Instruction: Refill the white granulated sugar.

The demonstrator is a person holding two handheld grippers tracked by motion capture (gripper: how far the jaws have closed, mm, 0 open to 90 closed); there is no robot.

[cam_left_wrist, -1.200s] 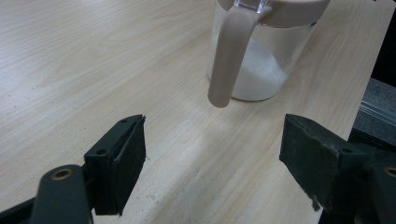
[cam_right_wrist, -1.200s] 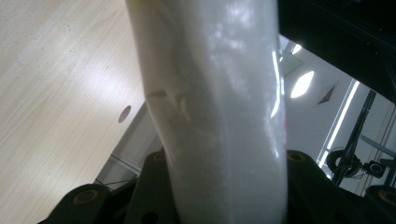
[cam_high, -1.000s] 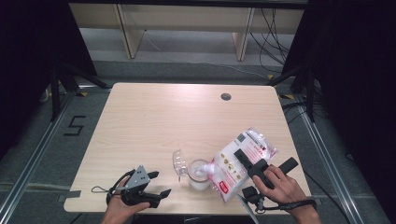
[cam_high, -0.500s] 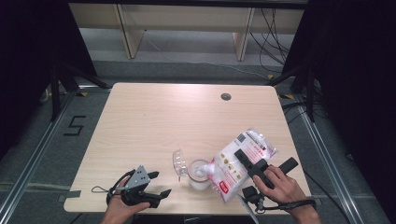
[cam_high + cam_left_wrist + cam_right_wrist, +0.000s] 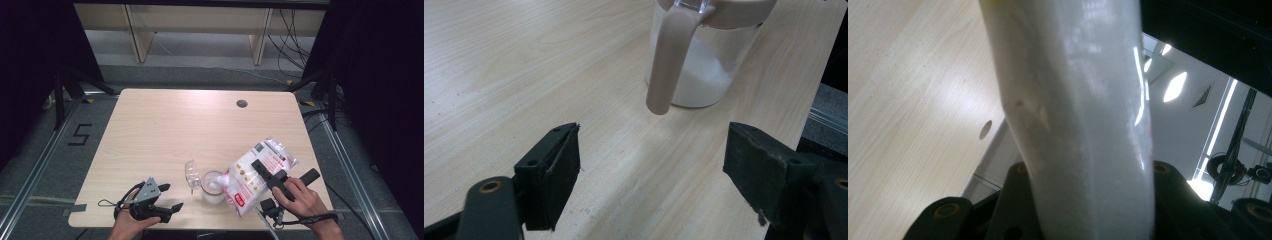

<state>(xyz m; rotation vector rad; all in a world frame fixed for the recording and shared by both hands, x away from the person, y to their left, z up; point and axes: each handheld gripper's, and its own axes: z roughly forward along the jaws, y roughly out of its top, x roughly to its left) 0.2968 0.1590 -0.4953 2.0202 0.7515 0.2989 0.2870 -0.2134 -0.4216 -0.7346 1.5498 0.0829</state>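
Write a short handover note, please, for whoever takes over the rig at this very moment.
Right gripper: shut on the white-and-pink bag, tilted so its lower end is over the jar.
Left gripper: open, holding nothing, near the table's front edge, aimed at the jar.
Jar: clear with a beige handle, near the front edge, its clear lid flipped open to the left.
Done: white powder sits in the jar's bottom.
Left: probably finish pouring, set the bag down and close the lid. How much remains in the bag cannot be told.
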